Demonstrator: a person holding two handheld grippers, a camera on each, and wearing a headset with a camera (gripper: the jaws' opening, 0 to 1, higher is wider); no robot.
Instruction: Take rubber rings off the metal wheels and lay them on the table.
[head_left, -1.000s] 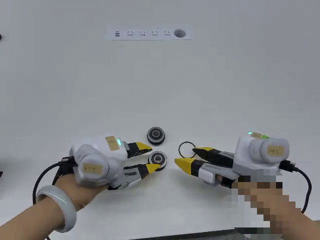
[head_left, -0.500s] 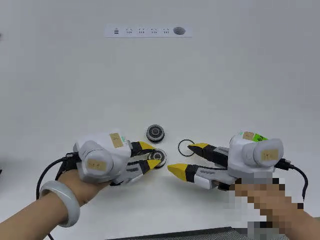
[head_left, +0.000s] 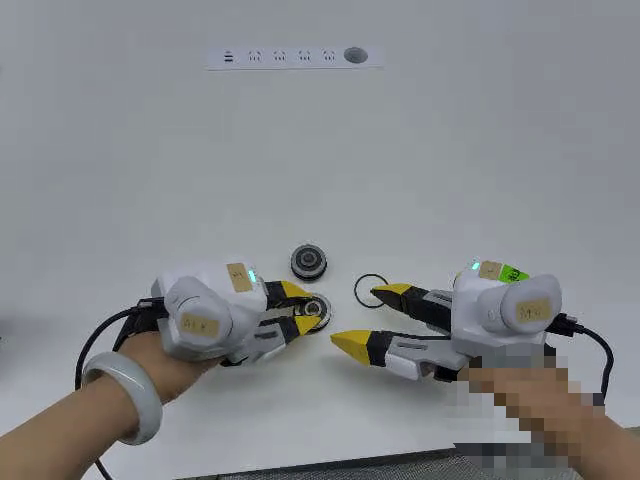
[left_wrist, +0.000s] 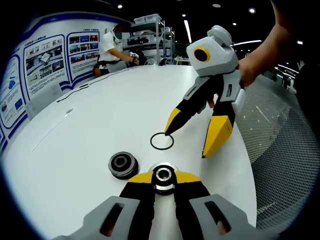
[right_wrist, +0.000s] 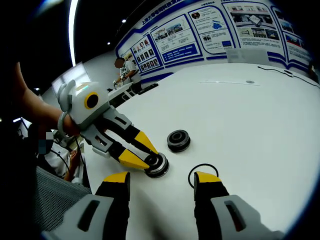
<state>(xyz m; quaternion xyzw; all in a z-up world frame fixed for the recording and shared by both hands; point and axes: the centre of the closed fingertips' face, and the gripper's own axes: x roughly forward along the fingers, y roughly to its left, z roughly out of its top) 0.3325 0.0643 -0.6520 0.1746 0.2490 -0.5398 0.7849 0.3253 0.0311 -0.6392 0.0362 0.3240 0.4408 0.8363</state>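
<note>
Head view: left gripper (head_left: 305, 307) clenched on metal wheel (head_left: 318, 310), frame centre; right gripper (head_left: 356, 318) released, just beside loose rubber ring (head_left: 371, 291) (likely light, stretchy). Wheel looks rigid, slick: pinch ring's edge.

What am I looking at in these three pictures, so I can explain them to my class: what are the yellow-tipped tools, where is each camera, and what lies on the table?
There is no robot here. A person holds a white, yellow-tipped hand-held gripper in each hand, rather like big tongs. One picture comes from a camera on the person's head, looking down. The other two come from cameras riding on the tools, each looking along its own jaws.

On the white table are two small round metal wheels, one thin black rubber ring and, at the far edge, a white power strip.

The left hand-held gripper is closed on the nearer metal wheel, which seems to rest on the table. The right hand-held gripper is open and holds nothing, with one tip right beside the ring. The farther metal wheel stands free.
</note>
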